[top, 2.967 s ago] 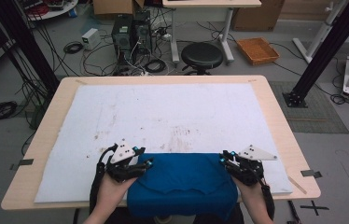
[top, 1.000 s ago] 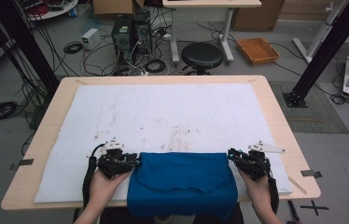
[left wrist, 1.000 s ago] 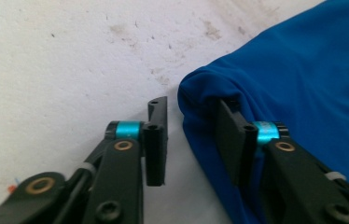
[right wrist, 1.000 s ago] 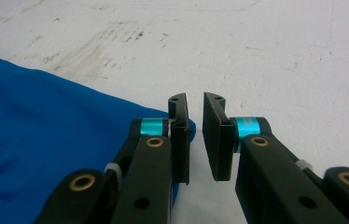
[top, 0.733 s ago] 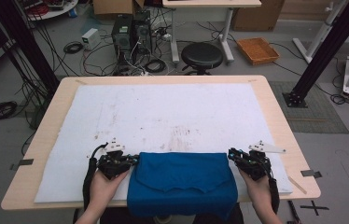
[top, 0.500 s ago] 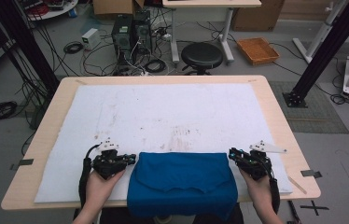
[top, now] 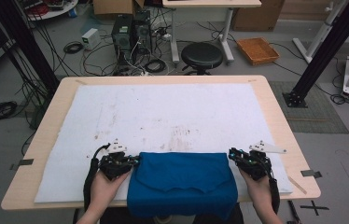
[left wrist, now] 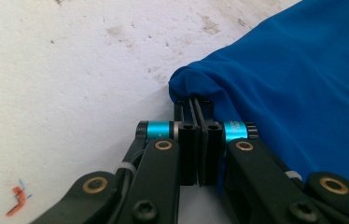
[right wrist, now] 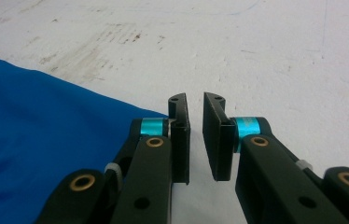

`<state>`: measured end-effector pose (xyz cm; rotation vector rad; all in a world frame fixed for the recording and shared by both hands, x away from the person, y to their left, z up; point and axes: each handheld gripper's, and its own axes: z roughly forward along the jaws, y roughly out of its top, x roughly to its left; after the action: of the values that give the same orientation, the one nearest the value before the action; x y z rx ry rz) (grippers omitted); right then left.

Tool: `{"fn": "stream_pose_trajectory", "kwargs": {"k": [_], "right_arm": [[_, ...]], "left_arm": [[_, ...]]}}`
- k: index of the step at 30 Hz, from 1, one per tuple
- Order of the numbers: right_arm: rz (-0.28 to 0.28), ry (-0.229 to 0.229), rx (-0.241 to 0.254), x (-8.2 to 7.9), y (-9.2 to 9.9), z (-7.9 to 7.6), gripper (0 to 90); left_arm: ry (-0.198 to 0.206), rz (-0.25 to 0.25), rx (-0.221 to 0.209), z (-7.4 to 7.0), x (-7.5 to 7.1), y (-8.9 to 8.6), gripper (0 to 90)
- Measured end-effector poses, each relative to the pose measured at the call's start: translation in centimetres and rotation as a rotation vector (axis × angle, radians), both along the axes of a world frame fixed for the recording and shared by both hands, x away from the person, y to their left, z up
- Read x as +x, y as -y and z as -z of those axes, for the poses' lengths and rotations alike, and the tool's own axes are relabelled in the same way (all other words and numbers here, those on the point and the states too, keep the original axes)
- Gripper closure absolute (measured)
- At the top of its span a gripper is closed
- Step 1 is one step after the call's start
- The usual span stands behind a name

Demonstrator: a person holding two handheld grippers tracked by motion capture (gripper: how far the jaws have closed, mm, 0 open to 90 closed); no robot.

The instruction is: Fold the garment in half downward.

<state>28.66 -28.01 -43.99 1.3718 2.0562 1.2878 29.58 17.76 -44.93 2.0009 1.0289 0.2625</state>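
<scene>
We had the left gripper [left wrist: 196,109] clamped on the blue folded cloth's [top: 182,182] corner w/ the right gripper [right wrist: 195,103] slightly open, empty, cloth just beside its jaws, so any pull risked skewing the fold.

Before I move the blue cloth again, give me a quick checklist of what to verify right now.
1. Left hand-held gripper clamped on the folded blue fabric cloth corner: ok, jaws shut on the fabric.
2. Right hand-held gripper gripping the cloth: not ok, jaws apart with nothing between them, cloth edge just beside.
3. Cloth fully on the white stained mat: not ok, its near edge hangs over the wooden table front.
4. Mat ahead free of objects: ok.
5. Cloth layers aligned underneath: cannot tell.
</scene>
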Motion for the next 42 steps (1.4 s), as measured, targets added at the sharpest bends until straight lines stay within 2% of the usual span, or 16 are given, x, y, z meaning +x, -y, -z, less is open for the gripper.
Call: {"fn": "stream_pose_trajectory", "kwargs": {"k": [2, 4, 10, 13, 15, 20, 22, 25, 28, 32, 34, 35, 37, 38, 40, 42], "right_arm": [[0.003, 0.001, -0.001, 0.0, 0.1, 0.0, 81.4], [0.004, 0.0, 0.001, 0.0, 0.2, 0.0, 81.4], [0.007, 0.001, -0.004, 0.0, 0.2, 0.0, 81.4], [0.008, -0.004, -0.002, 0.1, 0.2, 0.0, 81.4], [0.008, -0.003, -0.002, 0.1, 0.2, 0.0, 81.4], [0.006, -0.001, -0.004, 0.1, 0.1, 0.1, 81.4], [0.007, -0.002, -0.007, 0.0, 0.1, 0.0, 81.4], [0.008, -0.001, -0.005, 0.0, 0.1, 0.1, 81.4], [0.007, 0.0, -0.006, 0.0, 0.2, 0.0, 81.4], [0.012, 0.001, -0.009, 0.1, 0.3, 0.1, 81.4], [0.013, -0.001, -0.009, 0.1, 0.4, 0.1, 81.4], [0.015, -0.007, -0.006, 0.2, 0.4, 0.1, 81.3], [0.026, -0.016, 0.005, 0.5, 0.4, 0.2, 78.2], [0.035, -0.019, 0.011, 0.6, 0.4, 0.1, 76.4], [0.044, -0.029, 0.022, 1.1, 0.4, 0.1, 76.0], [0.048, -0.031, 0.032, 1.4, 0.3, 0.0, 74.0]], "left_arm": [[0.005, -0.016, -0.007, -0.1, -0.1, -0.4, 88.6], [-0.003, -0.027, -0.047, -0.1, 0.0, -0.9, 88.5], [-0.016, -0.079, -0.06, 0.2, 0.2, -2.5, 88.6], [-0.018, -0.009, -0.104, 0.1, 0.1, -2.3, 87.5], [-0.032, 0.015, -0.098, 0.0, 0.0, -1.7, 77.5], [-0.05, 0.029, -0.078, 0.4, -0.1, -0.8, 68.2], [-0.039, 0.025, -0.052, 0.3, -0.2, -0.7, 70.8], [-0.028, 0.021, -0.019, 0.2, -0.4, -0.8, 86.5], [-0.015, 0.0, -0.021, 0.1, -0.4, -1.0, 88.6], [-0.012, -0.051, -0.049, 0.1, -0.5, -1.9, 88.8], [-0.021, -0.053, -0.073, 0.1, -0.4, -2.3, 88.7], [-0.019, -0.046, -0.102, 0.1, -0.3, -2.4, 87.7], [-0.029, -0.049, -0.162, -0.1, 0.3, -2.3, 66.4], [-0.037, -0.047, -0.19, -0.2, 0.6, -2.2, 60.9], [-0.024, -0.051, -0.217, -0.7, 1.1, -1.8, 52.5], [-0.009, -0.03, -0.238, -1.2, 1.6, -1.3, 51.0]]}}
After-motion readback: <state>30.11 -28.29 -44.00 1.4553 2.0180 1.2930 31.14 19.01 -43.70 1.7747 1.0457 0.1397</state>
